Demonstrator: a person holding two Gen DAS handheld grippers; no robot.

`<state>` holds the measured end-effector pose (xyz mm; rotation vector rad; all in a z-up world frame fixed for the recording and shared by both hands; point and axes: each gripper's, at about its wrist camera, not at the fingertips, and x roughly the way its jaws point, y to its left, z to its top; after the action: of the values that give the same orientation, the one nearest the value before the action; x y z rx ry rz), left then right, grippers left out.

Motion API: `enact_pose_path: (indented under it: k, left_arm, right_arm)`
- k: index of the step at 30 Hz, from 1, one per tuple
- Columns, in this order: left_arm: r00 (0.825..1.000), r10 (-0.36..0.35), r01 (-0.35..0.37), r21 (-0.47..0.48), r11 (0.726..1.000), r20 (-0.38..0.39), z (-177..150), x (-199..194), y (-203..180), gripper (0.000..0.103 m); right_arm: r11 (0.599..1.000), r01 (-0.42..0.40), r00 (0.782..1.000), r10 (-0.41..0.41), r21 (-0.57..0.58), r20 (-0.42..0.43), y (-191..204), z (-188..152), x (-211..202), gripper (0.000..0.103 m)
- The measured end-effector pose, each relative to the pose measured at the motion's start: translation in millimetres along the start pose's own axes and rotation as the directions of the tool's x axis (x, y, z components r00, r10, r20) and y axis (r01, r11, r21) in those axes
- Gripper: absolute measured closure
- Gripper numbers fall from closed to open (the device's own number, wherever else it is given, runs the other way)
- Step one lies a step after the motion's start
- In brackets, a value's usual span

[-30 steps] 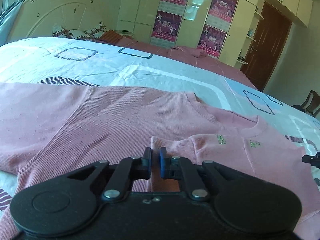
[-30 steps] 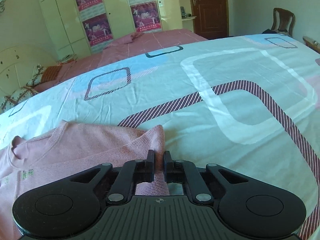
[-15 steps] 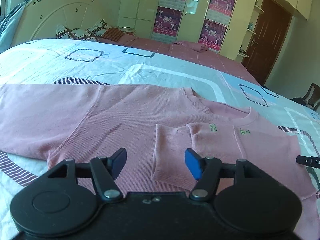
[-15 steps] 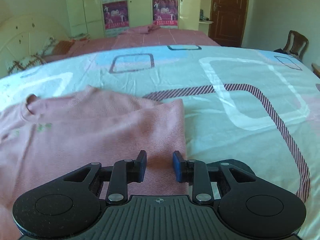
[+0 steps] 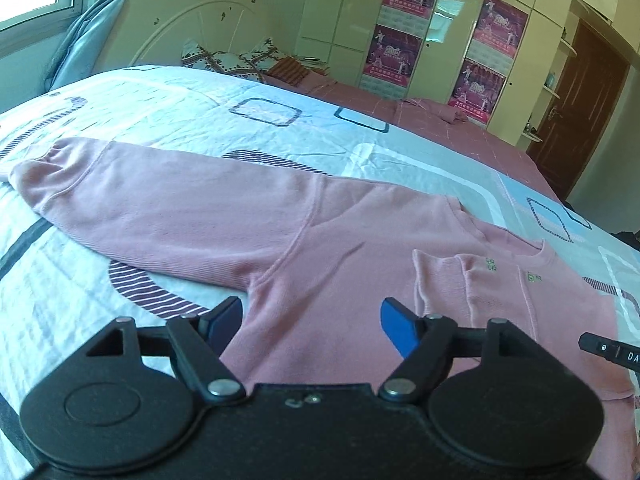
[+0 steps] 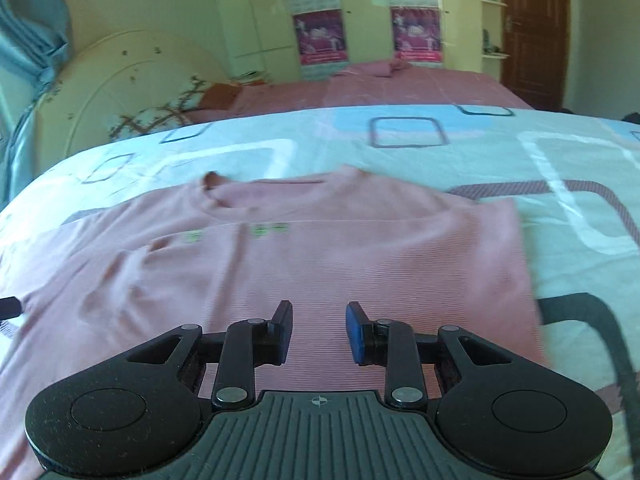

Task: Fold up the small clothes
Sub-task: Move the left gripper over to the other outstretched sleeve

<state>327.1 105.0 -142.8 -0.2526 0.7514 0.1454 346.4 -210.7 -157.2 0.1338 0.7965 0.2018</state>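
A pink long-sleeved top (image 5: 328,248) lies flat on the patterned bedsheet (image 5: 168,120), neckline toward the far side. In the left wrist view its left sleeve (image 5: 160,200) stretches straight out to the far left, unfolded, while the other sleeve (image 5: 472,284) lies folded across the chest just beside the green marks, its cuff pointing near. In the right wrist view the right side of the top ends in a straight folded edge (image 6: 524,256), so that side looks finished. The left gripper (image 5: 310,320) hovers over the body near the left armpit with its jaws spread wide and nothing between them, probably placed there because the outstretched sleeve is the next part to bring in. The right gripper (image 6: 318,330) sits low over the near part of the body, jaws parted moderately and empty, touching no fold that can be made out; the view is a little blurred
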Motion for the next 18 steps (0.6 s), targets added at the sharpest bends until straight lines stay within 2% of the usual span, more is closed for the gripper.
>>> enact_pose_path:
  k: [7, 15, 18]
  left_arm:
    - [1.000, 0.010, -0.010, -0.045, 0.999, -0.003, 13.0, -1.5, 54.9, 0.027]
    - [0.998, 0.056, -0.056, -0.092, 0.994, 0.002, 36.7, 2.4, 123.8, 0.027]
    - [0.997, 0.072, -0.071, -0.125, 0.990, 0.002, 44.0, 5.7, 147.3, 0.027]
  right_arm:
    - [0.997, -0.082, 0.996, 0.082, 0.016, -0.034, 69.9, -4.8, 12.8, 0.073]
    - [0.995, -0.099, 0.995, 0.099, -0.014, -0.022, 139.4, 0.6, 27.8, 0.071]
    - [0.995, -0.096, 0.995, 0.095, -0.025, -0.020, 159.3, 4.0, 34.5, 0.064]
